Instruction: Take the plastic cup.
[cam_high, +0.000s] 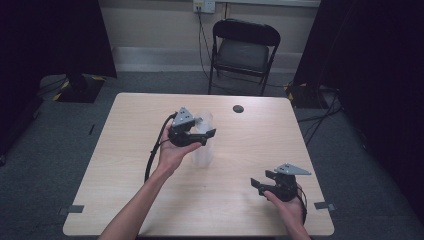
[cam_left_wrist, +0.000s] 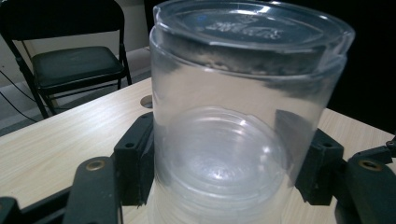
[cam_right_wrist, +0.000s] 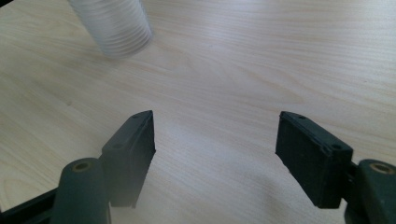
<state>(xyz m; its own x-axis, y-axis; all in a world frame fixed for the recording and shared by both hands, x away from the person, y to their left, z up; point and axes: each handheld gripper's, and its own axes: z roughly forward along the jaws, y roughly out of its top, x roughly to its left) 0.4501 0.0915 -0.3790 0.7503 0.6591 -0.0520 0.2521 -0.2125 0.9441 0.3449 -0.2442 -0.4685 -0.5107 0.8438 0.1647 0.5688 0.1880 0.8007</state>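
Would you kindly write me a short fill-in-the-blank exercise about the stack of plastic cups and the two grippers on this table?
1. The left gripper has its jaws on either side of a stack of clear plastic ____.
2. The stack of clear plastic cups stands upside down on a light ____ table.
3. The right gripper has ____ between its jaws.
4. Behind the table stands a black folding ____.

Missing words: cups; wooden; nothing; chair

Clear plastic cup stack (cam_high: 204, 142) — upside down, upright on table, near centre — ribbed, nested rims at base.
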